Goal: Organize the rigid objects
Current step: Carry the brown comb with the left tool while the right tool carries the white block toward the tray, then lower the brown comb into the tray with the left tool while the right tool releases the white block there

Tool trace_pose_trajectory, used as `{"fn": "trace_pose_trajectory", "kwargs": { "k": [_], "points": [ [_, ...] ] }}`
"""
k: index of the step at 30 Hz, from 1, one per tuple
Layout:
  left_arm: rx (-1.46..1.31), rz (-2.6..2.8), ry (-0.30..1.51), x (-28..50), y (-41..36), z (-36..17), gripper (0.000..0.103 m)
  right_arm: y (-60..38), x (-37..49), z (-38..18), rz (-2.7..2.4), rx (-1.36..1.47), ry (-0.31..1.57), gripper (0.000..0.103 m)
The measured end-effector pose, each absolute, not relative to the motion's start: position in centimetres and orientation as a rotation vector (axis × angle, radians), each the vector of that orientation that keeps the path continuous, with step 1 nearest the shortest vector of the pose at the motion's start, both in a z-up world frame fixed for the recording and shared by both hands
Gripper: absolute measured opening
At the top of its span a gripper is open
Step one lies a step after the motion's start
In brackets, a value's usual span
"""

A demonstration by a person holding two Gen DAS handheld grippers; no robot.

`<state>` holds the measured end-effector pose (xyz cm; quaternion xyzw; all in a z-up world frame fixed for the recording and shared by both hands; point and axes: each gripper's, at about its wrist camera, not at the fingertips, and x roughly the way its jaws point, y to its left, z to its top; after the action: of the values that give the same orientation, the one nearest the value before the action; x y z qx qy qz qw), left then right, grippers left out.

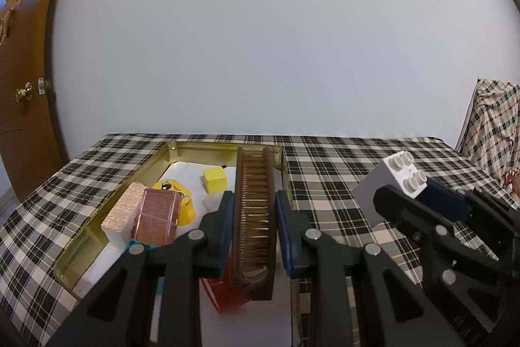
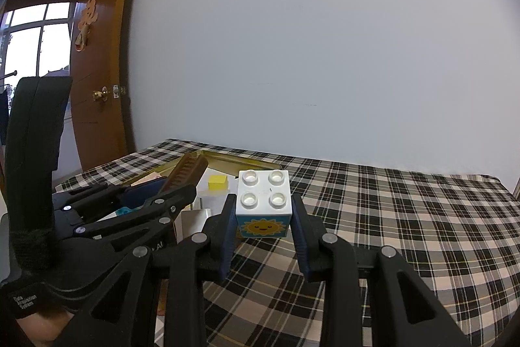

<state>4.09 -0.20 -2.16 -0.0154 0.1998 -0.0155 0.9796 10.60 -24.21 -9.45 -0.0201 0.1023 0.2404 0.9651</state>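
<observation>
The brown comb [image 1: 255, 217] is pinched in the left gripper [image 1: 254, 226], teeth up, above the gold tray [image 1: 97, 223] of small blocks. Beside it, the right gripper [image 2: 264, 223] clamps a white toy brick [image 2: 263, 200] over the checked tablecloth [image 2: 406, 217].

Soft even light, bright window [image 2: 29, 38], perhaps slight blur, fisheye-bent dark corners

On the bench [image 1: 325, 171] the tray [image 1: 81, 236] lies left. In it, the cube [image 1: 214, 180] sits toward the back, the two boxes [image 1: 143, 217] nearer, left. The comb [image 1: 255, 217] hangs over the tray's right side; the studded block [image 2: 264, 204] is right of it, over the bench.
</observation>
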Motion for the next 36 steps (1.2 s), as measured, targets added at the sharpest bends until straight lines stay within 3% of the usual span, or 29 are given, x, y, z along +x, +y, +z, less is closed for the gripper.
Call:
{"fn": "trace_pose_trajectory", "kwargs": {
  "k": [36],
  "points": [
    [-0.065, 0.029, 0.414, 3.9, 3.6, -2.0, 0.024, -21.5, 12.0, -9.5, 0.573, -0.061, 0.236, 0.034]
  ]
}}
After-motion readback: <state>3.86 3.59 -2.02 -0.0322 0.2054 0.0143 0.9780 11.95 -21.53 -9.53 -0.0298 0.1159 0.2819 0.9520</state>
